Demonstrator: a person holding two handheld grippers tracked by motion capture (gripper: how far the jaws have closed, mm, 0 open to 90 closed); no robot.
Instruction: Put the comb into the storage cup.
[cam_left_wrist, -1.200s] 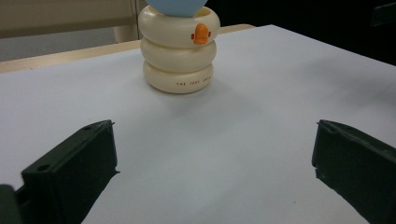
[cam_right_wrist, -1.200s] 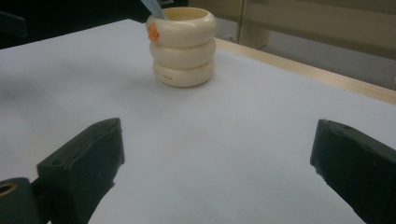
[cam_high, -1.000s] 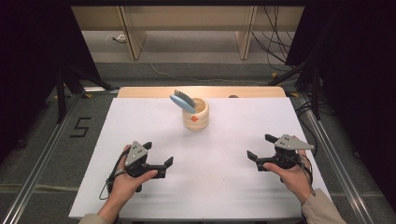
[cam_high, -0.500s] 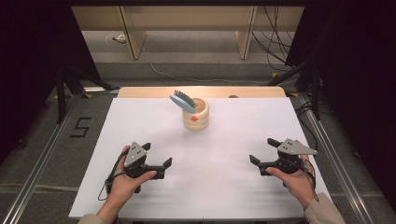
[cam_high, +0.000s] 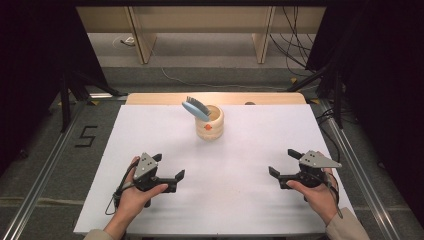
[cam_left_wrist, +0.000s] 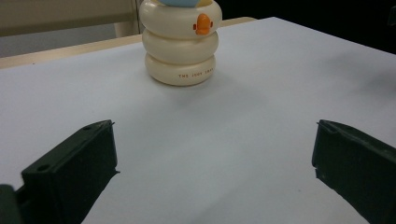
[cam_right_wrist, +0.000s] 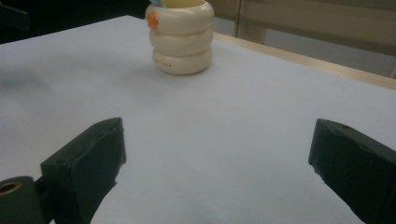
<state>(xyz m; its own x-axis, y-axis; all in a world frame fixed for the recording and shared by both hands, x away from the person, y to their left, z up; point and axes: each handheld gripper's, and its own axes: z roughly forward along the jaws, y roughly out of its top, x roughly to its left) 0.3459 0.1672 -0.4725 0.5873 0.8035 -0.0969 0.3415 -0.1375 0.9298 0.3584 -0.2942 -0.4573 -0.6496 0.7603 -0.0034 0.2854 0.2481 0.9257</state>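
A cream ribbed holder (cam_high: 210, 123) with an orange duck beak stands upright at the back middle of the white table (cam_high: 240, 150). A blue brush (cam_high: 195, 108) leans out of it to the left. My left gripper (cam_high: 169, 166) rests low at the front left, open, with nothing between its jaws. At the front right my right gripper (cam_high: 283, 162) is likewise open and holds nothing. Both point toward the holder, well short of it. The left gripper view has the holder (cam_left_wrist: 181, 44) beyond the left gripper (cam_left_wrist: 215, 158). The right gripper view has the holder (cam_right_wrist: 181, 37) beyond the right gripper (cam_right_wrist: 217, 154).
A bare wooden strip (cam_high: 150, 98) runs along the table's far edge. Metal rails (cam_high: 47, 160) flank the table, and a "5" mark (cam_high: 86, 136) is on the floor at the left. Shelf legs and cables (cam_high: 295, 60) lie beyond.
My right gripper has drifted a little toward the table's front edge and slightly right. The left gripper, holder and brush have stayed put.
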